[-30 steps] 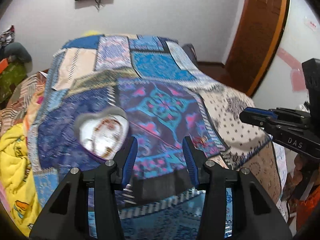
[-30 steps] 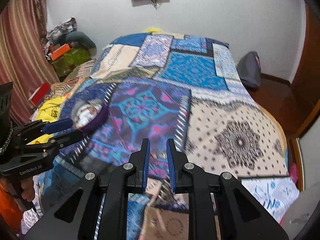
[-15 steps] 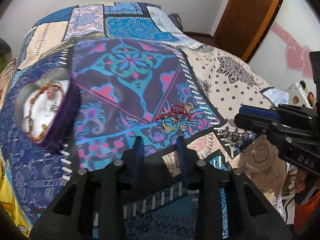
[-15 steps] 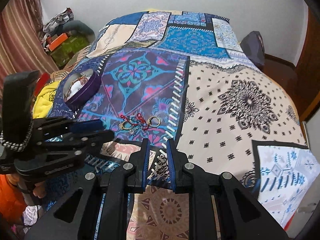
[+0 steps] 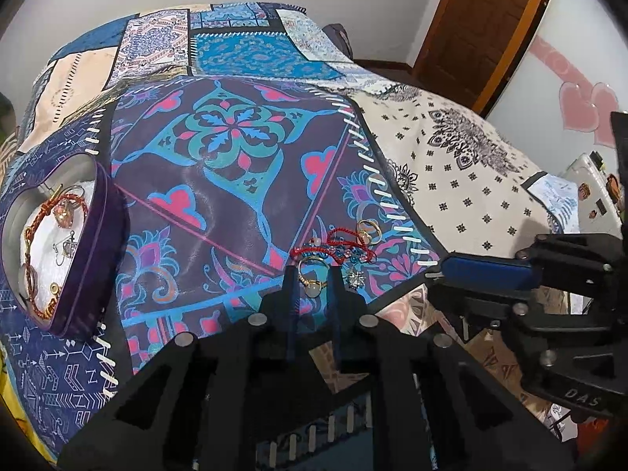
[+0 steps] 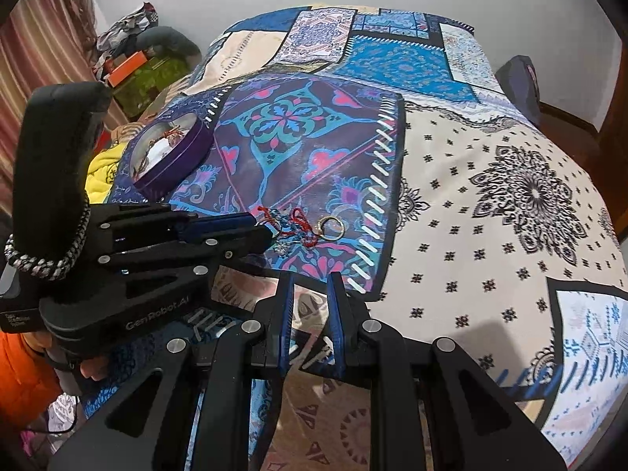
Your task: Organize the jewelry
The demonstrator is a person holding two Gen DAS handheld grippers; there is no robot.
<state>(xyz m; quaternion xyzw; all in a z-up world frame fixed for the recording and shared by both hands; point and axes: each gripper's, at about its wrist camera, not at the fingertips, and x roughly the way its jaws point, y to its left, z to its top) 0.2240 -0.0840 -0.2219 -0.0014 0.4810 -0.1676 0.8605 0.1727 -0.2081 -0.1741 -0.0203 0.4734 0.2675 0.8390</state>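
A small pile of jewelry lies on the patchwork bedspread: a red cord bracelet (image 5: 337, 245), a gold ring with a pale stone (image 5: 312, 280), a second gold ring (image 5: 369, 229) and a sparkly stud (image 5: 355, 278). The pile also shows in the right wrist view (image 6: 298, 227). My left gripper (image 5: 312, 274) is open, its fingertips on either side of the pale-stone ring. A purple heart-shaped tin (image 5: 88, 259) at the left holds a bead bracelet and earrings; it also shows in the right wrist view (image 6: 172, 157). My right gripper (image 6: 310, 278) is narrowly open and empty, short of the pile.
The bedspread (image 5: 235, 137) covers the whole bed. A yellow blanket (image 6: 102, 165) and clutter (image 6: 129, 66) lie beside the bed at the left. A wooden door (image 5: 482, 19) stands at the right. A dark bag (image 6: 518, 78) sits past the bed's far corner.
My left gripper has swung from the tin to the jewelry pile and narrowed around the pale-stone ring. My right gripper has tilted down toward the bed, still narrow.
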